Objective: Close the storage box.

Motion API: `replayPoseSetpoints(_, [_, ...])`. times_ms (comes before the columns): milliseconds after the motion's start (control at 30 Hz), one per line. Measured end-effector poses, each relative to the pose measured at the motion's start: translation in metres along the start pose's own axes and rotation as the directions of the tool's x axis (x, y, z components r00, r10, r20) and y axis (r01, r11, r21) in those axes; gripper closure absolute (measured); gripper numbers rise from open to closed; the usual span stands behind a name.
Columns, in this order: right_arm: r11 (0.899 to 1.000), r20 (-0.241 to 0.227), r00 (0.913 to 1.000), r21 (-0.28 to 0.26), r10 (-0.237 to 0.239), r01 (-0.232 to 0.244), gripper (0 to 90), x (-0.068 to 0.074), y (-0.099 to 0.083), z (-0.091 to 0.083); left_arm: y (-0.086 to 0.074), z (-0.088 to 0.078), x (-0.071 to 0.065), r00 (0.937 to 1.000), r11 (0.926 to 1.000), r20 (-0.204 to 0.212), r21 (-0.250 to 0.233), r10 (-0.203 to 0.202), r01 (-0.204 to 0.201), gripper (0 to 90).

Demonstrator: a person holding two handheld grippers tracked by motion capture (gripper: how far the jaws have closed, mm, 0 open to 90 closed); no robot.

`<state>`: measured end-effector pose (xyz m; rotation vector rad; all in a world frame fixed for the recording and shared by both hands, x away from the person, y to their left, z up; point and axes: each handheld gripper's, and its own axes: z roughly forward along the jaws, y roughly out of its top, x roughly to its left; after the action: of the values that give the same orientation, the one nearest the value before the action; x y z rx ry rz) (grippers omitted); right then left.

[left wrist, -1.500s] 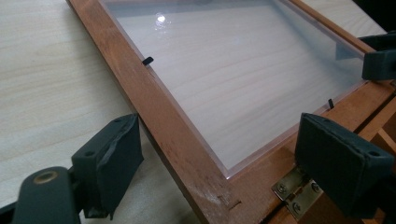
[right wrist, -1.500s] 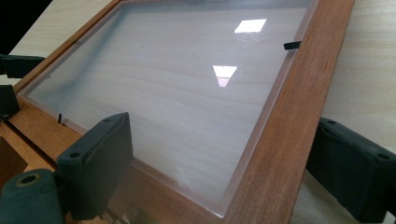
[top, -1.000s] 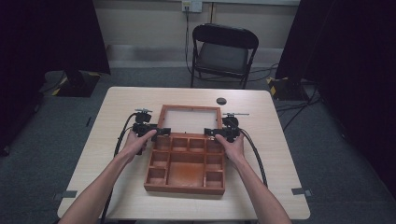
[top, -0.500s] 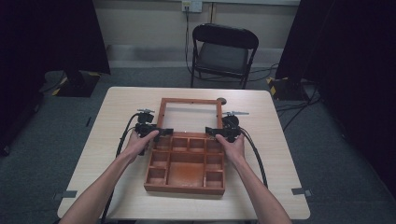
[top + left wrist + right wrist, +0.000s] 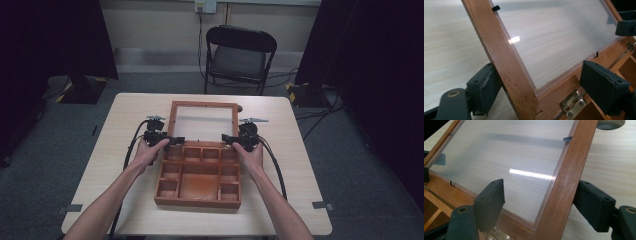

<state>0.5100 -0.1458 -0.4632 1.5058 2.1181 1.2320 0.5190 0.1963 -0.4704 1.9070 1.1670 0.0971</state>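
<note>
While open, glazed lid (image 5: 203, 105) between closing jaws: left gripper (image 5: 176, 141), right gripper (image 5: 227, 139).

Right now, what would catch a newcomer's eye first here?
The open wooden box in the middle of the table, its glass-panelled lid swung back. Next, the left claw and right claw, each straddling a side rail of that lid near the hinges. Behind the table stands a black folding chair.

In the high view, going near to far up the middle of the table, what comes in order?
Table's near edge → compartmented wooden box → its open glazed lid → folding chair beyond the table.
</note>
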Motion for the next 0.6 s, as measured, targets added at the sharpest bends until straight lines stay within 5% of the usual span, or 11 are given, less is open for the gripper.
replayPoseSetpoints(600, [0.997,-0.033,0.9986,-0.063,0.041,-0.043,36.9,-0.003,0.006,-0.011,0.004,-0.011,0.004,0.9997,0.9989,-0.017,-0.044,0.017,-0.018,34.1])
